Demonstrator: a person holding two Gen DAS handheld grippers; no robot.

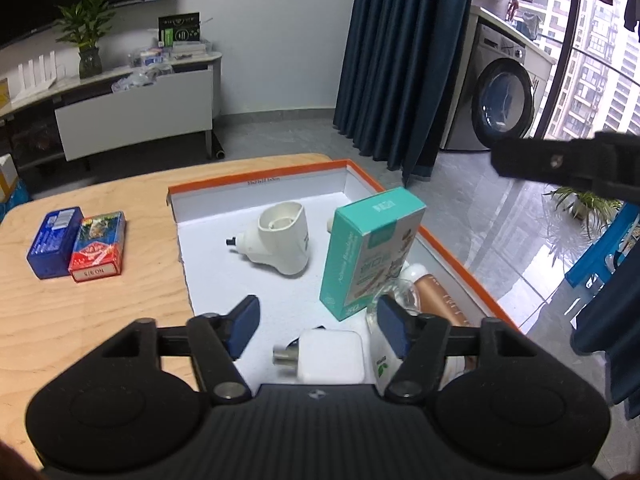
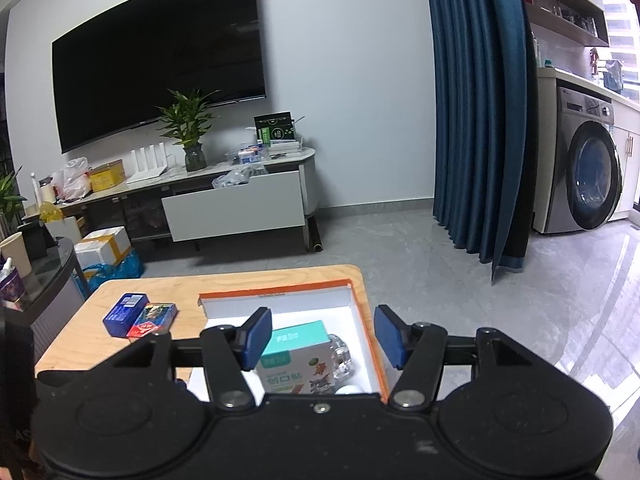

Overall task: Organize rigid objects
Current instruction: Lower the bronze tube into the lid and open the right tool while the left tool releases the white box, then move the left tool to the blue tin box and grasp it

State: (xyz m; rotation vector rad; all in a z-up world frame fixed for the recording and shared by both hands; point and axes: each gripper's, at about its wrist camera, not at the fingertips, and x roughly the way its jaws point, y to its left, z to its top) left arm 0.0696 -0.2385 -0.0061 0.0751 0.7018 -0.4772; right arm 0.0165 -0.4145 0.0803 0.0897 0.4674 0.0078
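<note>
Bandage carton (image 1: 370,258), teal and standing tilted, rests inside the orange-rimmed shallow box (image 1: 256,178) on a pale wooden table (image 1: 120,312), beside a white plastic fitting (image 1: 280,242), a white charger plug (image 1: 326,356), a clear bottle (image 2: 340,358) and a copper-coloured tube (image 1: 438,294). Left gripper (image 1: 318,326) hovers over the box's near end, jaws parted and empty, above the charger. Right gripper (image 2: 322,340) hangs above the carton, jaws apart, gripping nothing. Blue card box (image 1: 54,240) and red card box (image 1: 98,246) lie side by side on the table, left of the box.
</note>
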